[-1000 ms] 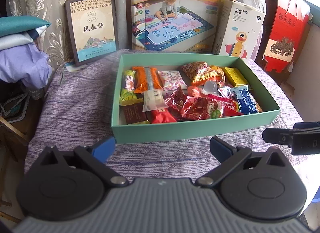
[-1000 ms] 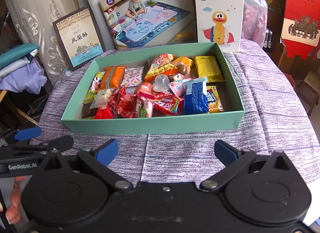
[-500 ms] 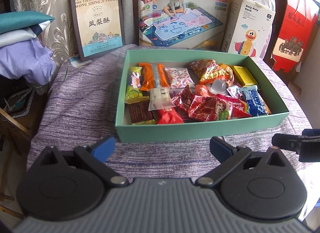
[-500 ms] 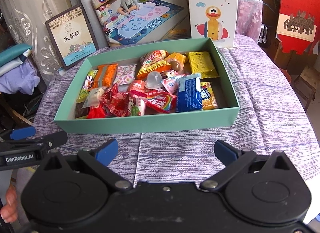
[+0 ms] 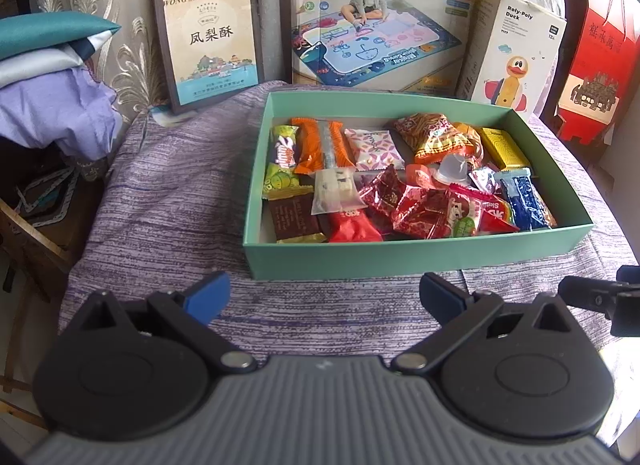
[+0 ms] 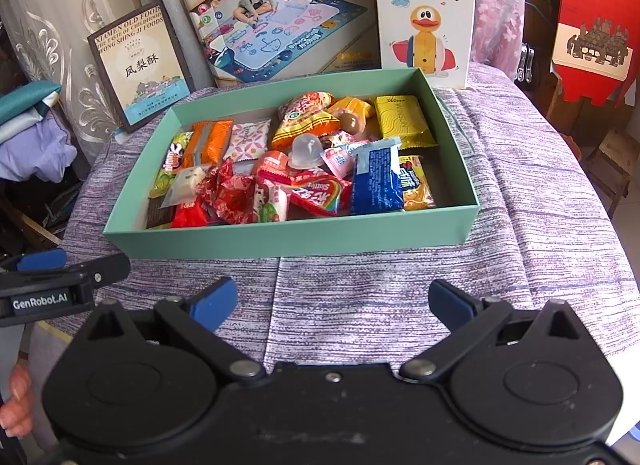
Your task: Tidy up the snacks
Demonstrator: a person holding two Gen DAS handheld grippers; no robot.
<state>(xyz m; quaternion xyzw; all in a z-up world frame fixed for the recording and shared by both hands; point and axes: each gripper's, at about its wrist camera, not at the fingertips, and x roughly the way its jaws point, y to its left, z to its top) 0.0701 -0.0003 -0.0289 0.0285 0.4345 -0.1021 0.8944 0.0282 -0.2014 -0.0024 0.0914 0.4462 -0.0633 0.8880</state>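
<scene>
A green box (image 5: 416,255) (image 6: 296,239) sits on the purple cloth and holds several wrapped snacks: an orange bar (image 5: 322,143), a blue pack (image 6: 376,179), a red Skittles bag (image 6: 320,189), a yellow pack (image 6: 402,119) and a clear jelly cup (image 6: 306,151). My left gripper (image 5: 324,299) is open and empty, hovering over the cloth just in front of the box. My right gripper (image 6: 332,303) is open and empty, also short of the box's near wall. The left gripper also shows at the left edge of the right wrist view (image 6: 60,281).
Behind the box stand a framed pastry box (image 5: 208,35), a play-mat box (image 5: 376,29) and a Roly-Poly Duck box (image 6: 426,13). A red gift bag (image 6: 592,21) is at the far right. Folded cloths (image 5: 48,77) lie left. The table (image 6: 540,201) curves off at the right.
Both grippers have drifted slightly, the left view shifting leftward so the box sits further right, the right view shifting rightward. Both jaws stayed open and empty. The snacks have not moved.
</scene>
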